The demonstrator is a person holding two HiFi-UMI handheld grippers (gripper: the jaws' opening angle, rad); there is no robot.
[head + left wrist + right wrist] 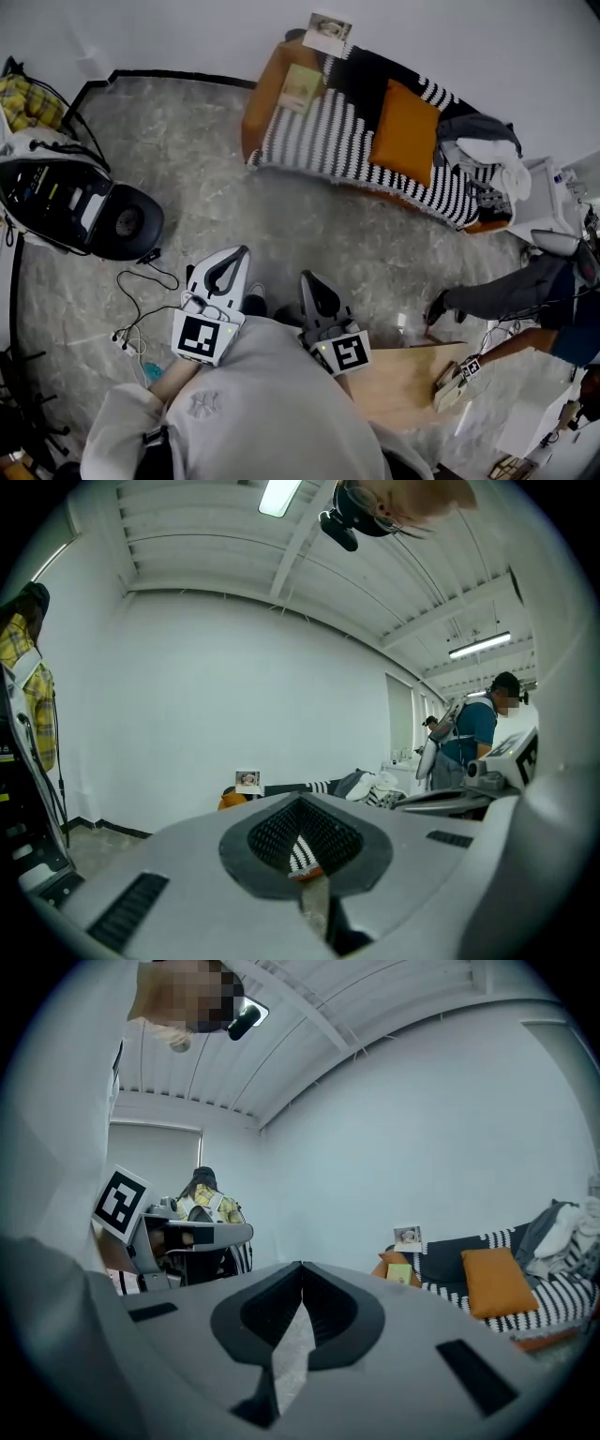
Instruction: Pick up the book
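The book point(302, 87), pale green and thin, lies on the left end of the sofa point(281, 141), which a black-and-white striped blanket covers; in the right gripper view the book point(400, 1273) shows far ahead beside an orange cushion point(495, 1282). Both grippers hover over the marble floor well short of the sofa. My left gripper point(242, 251) is shut and holds nothing, and my right gripper point(306, 277) is shut and holds nothing too. In each gripper view the jaw tips meet, left gripper point(300, 799) and right gripper point(302, 1265), pointing roughly level toward the sofa.
A photo point(328, 33) leans on the wall behind the sofa, and clothes point(487, 150) are piled at its right end. A black-and-white machine point(80, 202) and floor cables point(141, 309) lie to the left. A wooden table point(403, 380) and another person point(525, 291) are at the right.
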